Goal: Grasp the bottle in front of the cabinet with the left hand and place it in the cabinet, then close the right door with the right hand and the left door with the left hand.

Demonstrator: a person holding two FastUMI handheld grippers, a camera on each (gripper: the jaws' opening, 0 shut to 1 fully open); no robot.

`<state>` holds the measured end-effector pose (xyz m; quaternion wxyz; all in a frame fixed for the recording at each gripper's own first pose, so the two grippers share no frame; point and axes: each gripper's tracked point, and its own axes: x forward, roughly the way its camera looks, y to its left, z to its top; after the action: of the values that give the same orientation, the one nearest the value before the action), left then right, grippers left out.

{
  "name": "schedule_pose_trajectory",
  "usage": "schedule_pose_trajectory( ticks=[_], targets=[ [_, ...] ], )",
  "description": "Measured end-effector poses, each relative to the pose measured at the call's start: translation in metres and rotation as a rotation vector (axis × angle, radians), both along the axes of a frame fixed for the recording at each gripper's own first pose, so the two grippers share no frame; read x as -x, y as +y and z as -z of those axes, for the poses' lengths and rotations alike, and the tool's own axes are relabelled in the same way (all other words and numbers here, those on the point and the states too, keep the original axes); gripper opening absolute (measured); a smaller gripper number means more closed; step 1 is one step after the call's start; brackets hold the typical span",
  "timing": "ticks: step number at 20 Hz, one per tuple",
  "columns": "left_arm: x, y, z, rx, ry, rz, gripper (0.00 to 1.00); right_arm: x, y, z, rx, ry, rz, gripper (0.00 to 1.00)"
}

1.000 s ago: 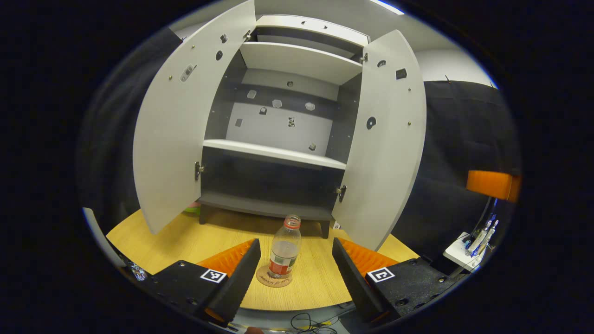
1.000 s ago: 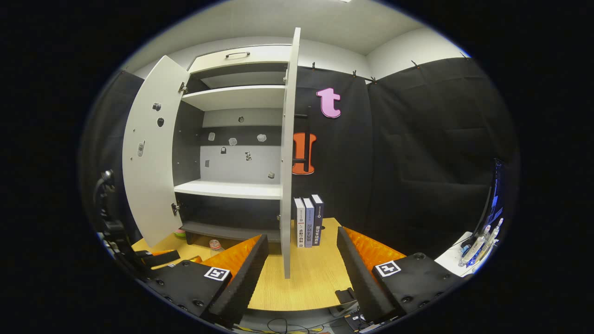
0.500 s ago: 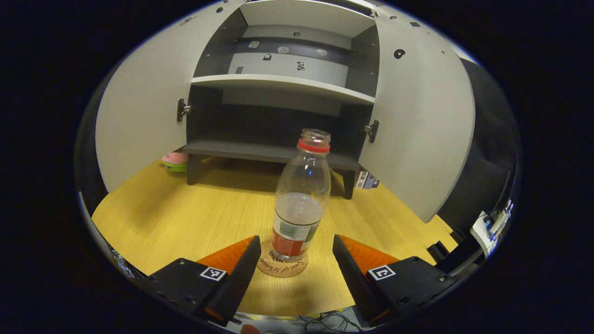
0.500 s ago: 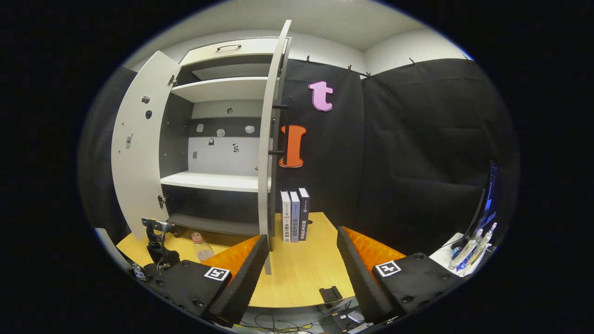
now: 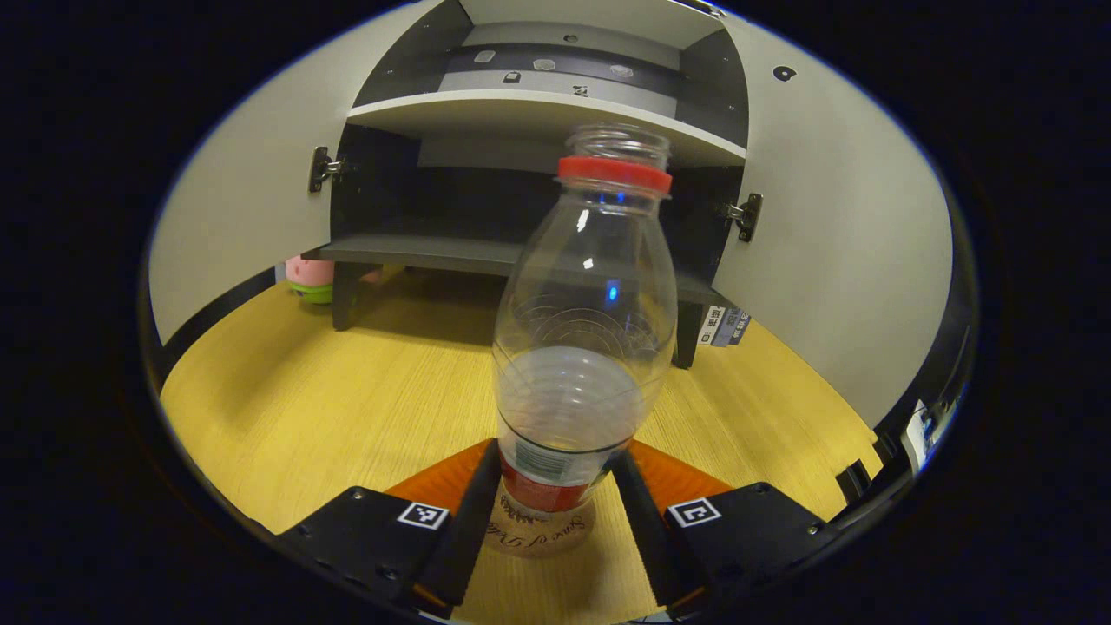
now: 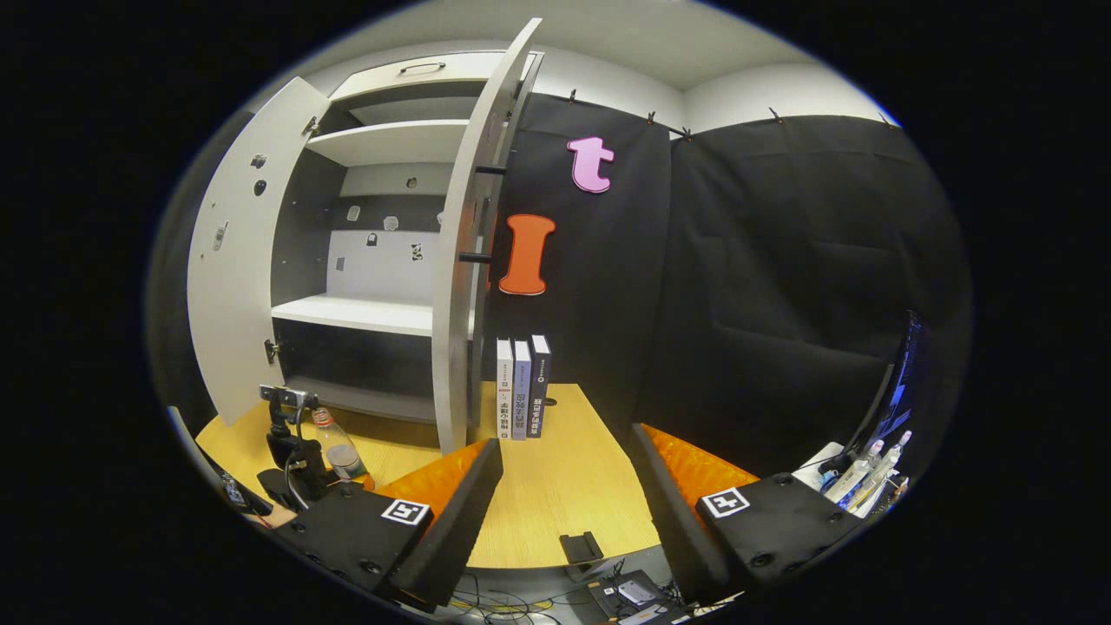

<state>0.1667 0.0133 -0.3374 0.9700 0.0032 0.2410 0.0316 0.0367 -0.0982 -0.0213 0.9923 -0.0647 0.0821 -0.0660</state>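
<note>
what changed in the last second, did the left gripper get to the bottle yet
Yes. The left gripper came forward and down to the bottle, and its fingers narrowed from wide open until they flank the bottle's base; firm contact isn't certain. The bottle stays on its coaster. The right gripper drifted a little and stays open. Both cabinet doors remain open.

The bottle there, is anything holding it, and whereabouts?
The left tongs close on the bottle low down, at its label just above the base, while it stands on the coaster. The right tongs hold nothing.
</note>
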Motion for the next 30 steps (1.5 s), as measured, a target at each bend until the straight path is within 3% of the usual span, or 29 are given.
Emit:
schedule_pose_trajectory(
  ticks=[8, 9, 10, 13, 14, 15, 16, 22, 30],
  targets=[
    [0.004, -0.017, -0.105, -0.036, -0.002, 0.098, 0.76, -0.020, -0.003, 0.007, -0.061, -0.005, -0.049, 0.98],
    [0.002, -0.018, -0.122, -0.040, -0.003, 0.107, 0.76, -0.022, -0.002, 0.008, -0.066, -0.005, -0.057, 0.89],
    [-0.001, -0.019, -0.138, -0.040, -0.003, 0.115, 0.76, -0.022, -0.001, 0.008, -0.076, -0.008, -0.064, 0.98],
    [-0.014, -0.025, -0.187, -0.064, -0.002, 0.144, 0.76, -0.029, 0.001, 0.007, -0.080, -0.023, -0.088, 0.98],
    [-0.017, -0.024, -0.202, -0.074, -0.010, 0.155, 0.76, -0.030, 0.000, 0.006, -0.073, -0.026, -0.093, 0.89],
    [-0.022, -0.026, -0.218, -0.071, -0.020, 0.168, 0.76, -0.033, -0.001, 0.005, -0.069, -0.030, -0.096, 0.98],
    [-0.027, -0.028, -0.232, -0.059, -0.027, 0.174, 0.76, -0.034, -0.002, 0.003, -0.069, -0.034, -0.098, 0.98],
    [-0.087, -0.029, -0.311, -0.063, -0.107, 0.189, 0.75, -0.039, -0.014, 0.003, -0.063, -0.042, -0.074, 0.98],
    [-0.183, -0.009, -0.341, -0.067, -0.115, 0.163, 0.75, -0.046, -0.048, 0.009, -0.077, -0.036, 0.024, 0.98]
  ],
)
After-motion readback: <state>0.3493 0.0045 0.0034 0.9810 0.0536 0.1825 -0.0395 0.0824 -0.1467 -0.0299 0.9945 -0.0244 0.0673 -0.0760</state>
